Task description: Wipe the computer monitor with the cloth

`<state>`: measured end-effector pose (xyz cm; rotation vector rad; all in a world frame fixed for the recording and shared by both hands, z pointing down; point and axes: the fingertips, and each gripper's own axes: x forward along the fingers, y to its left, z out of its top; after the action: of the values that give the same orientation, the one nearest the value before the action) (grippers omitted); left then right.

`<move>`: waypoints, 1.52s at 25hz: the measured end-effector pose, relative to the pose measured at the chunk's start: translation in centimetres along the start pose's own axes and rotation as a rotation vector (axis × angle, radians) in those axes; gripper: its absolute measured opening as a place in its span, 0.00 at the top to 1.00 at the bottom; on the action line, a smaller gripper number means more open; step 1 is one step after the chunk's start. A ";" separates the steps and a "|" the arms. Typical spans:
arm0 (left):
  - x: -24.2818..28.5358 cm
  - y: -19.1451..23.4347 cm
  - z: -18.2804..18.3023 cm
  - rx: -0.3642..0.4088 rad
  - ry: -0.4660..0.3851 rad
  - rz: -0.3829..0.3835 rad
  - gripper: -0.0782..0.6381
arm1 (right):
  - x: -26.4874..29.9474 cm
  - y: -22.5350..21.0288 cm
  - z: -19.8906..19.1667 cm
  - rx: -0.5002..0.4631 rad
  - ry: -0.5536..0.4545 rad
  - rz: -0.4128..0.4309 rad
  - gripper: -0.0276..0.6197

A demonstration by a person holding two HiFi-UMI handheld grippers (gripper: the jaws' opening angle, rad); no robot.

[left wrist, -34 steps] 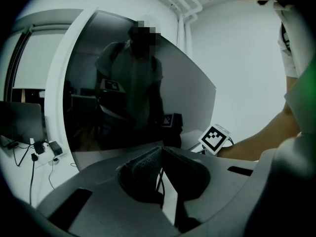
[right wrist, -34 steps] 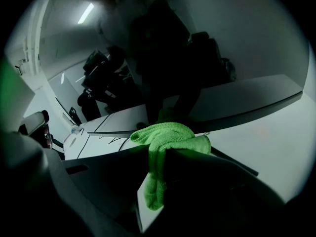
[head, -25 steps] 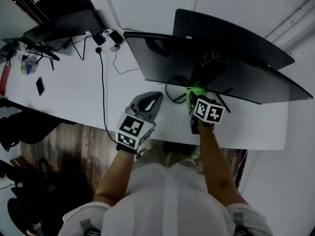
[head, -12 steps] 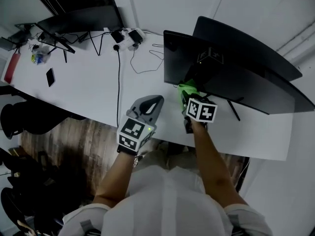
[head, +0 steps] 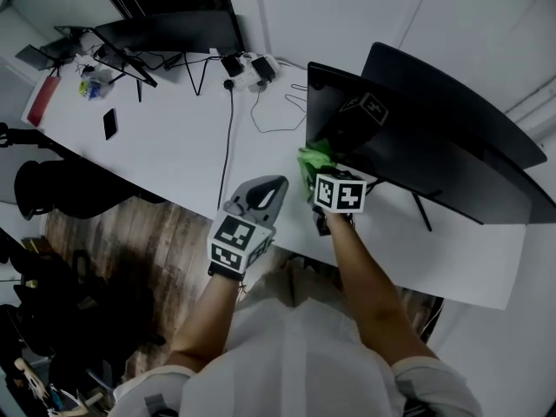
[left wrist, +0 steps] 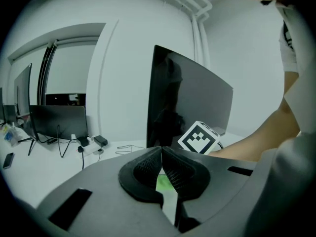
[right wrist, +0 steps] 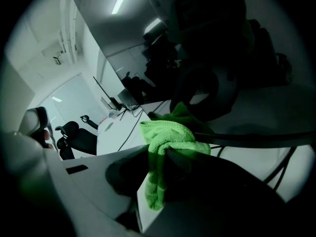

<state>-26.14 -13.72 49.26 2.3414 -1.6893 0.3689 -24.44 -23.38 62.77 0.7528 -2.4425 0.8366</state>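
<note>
Wiping step in hand. Your right gripper (right wrist: 160, 169), fingers clenched on green cloth (right wrist: 168, 135), presents cloth at lower left edge of monitor (head: 408, 146), seemingly touching it. Your left gripper (left wrist: 161, 163), fingers pressed together on nothing, hovers left of monitor, above desk (head: 174, 137) edge. Next move, by my judgement: sweep cloth across monitor with light, even contact.
</note>
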 end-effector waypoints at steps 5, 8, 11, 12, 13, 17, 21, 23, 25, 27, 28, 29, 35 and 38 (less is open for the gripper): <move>-2.2 0.8 0.9 -0.033 -0.011 0.057 0.87 | -1.4 6.1 1.5 -0.040 -0.029 0.190 0.86; -3.2 2.2 1.4 -0.039 -0.023 0.081 0.87 | -3.2 10.4 3.7 -0.109 -0.086 0.272 0.86; -4.5 3.8 1.5 -0.043 -0.035 0.095 0.87 | -5.1 13.7 5.3 -0.194 -0.133 0.292 0.86; -4.9 4.4 1.5 -0.044 -0.040 0.096 0.87 | -5.6 14.5 6.1 -0.216 -0.154 0.289 0.86; -5.1 5.1 1.5 -0.045 -0.043 0.094 0.87 | -6.2 15.3 7.1 -0.231 -0.179 0.283 0.86; -5.3 8.0 1.7 -0.035 -0.045 0.051 0.87 | -8.4 18.5 12.4 -0.236 -0.321 0.252 0.86; -4.7 10.4 4.2 -0.006 -0.082 -0.027 0.87 | -10.4 21.2 17.5 -0.250 -0.459 0.187 0.86; -4.4 11.5 5.4 0.017 -0.105 -0.065 0.87 | -11.2 22.3 19.5 -0.249 -0.515 0.156 0.86; -4.0 12.5 6.5 0.034 -0.124 -0.097 0.87 | -12.0 22.9 21.5 -0.235 -0.575 0.132 0.86; -3.5 13.2 7.5 0.045 -0.143 -0.128 0.87 | -13.1 23.1 23.5 -0.219 -0.634 0.106 0.86; -3.4 13.4 7.9 0.050 -0.151 -0.143 0.87 | -13.7 23.0 24.3 -0.212 -0.663 0.086 0.86; -3.3 13.6 8.2 0.054 -0.158 -0.159 0.87 | -14.3 22.9 25.0 -0.204 -0.692 0.064 0.86; -2.6 14.0 8.6 0.060 -0.169 -0.228 0.87 | -15.9 21.1 26.6 -0.115 -0.795 -0.032 0.86; -2.2 13.7 8.5 0.067 -0.164 -0.258 0.87 | -15.8 20.1 25.8 -0.075 -0.816 -0.071 0.86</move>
<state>-39.29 -18.79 41.09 2.6624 -1.4314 0.1930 -30.99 -21.49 27.11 1.3422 -3.0838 0.4435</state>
